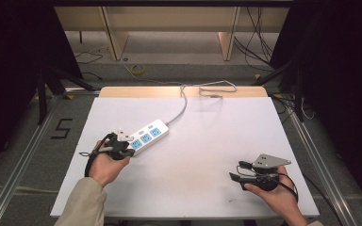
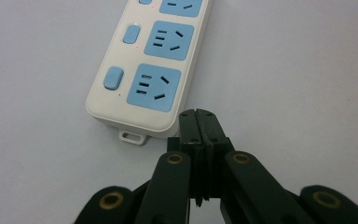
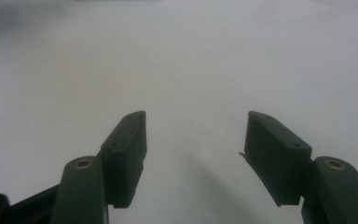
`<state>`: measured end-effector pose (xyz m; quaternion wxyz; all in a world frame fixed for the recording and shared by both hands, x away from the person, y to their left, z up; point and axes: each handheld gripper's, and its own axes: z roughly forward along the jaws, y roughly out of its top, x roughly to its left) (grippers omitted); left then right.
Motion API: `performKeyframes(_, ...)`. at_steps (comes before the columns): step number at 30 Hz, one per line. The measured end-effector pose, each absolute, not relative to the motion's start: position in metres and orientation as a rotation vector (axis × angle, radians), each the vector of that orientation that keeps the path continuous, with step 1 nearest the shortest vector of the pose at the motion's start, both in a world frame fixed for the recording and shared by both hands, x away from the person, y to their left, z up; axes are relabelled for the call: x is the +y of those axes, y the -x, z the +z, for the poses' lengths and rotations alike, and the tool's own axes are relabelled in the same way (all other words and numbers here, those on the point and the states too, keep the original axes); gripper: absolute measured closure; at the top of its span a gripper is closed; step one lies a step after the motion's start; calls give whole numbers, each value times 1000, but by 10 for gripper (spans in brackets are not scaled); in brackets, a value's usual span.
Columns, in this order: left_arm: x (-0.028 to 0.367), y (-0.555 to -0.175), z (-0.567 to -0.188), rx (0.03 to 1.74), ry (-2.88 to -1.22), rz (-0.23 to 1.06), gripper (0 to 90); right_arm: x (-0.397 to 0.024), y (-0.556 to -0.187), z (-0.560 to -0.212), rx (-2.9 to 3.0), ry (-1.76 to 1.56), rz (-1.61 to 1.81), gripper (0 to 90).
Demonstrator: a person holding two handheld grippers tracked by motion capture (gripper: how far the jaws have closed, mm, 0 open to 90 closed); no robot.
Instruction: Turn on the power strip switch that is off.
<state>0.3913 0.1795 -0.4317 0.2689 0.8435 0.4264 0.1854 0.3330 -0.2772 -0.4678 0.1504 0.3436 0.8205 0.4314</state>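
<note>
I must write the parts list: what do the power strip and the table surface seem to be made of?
Power strip: probably moulded plastic, smooth cream body with matte blue socket faces and rounded edges. Table surface: plain white and matte, possibly laminate or a sheet; hard to tell.

The power strip [image 2: 140, 74] is cream white with light blue socket faces and light blue buttons, its cord [image 1: 179, 110] grey. The surface [image 1: 207, 141] is plain white. Both grippers' fingers [image 3: 126, 154] are black with brass-coloured rivets; the sleeve [image 1: 82, 205] is beige.
</note>
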Motion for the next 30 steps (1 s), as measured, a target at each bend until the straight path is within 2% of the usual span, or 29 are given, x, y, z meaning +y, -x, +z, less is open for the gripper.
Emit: performKeyframes(30,177,-415,-422,1157,-2308,526,899,-277,-335,-468,2357,-981,1222,393)
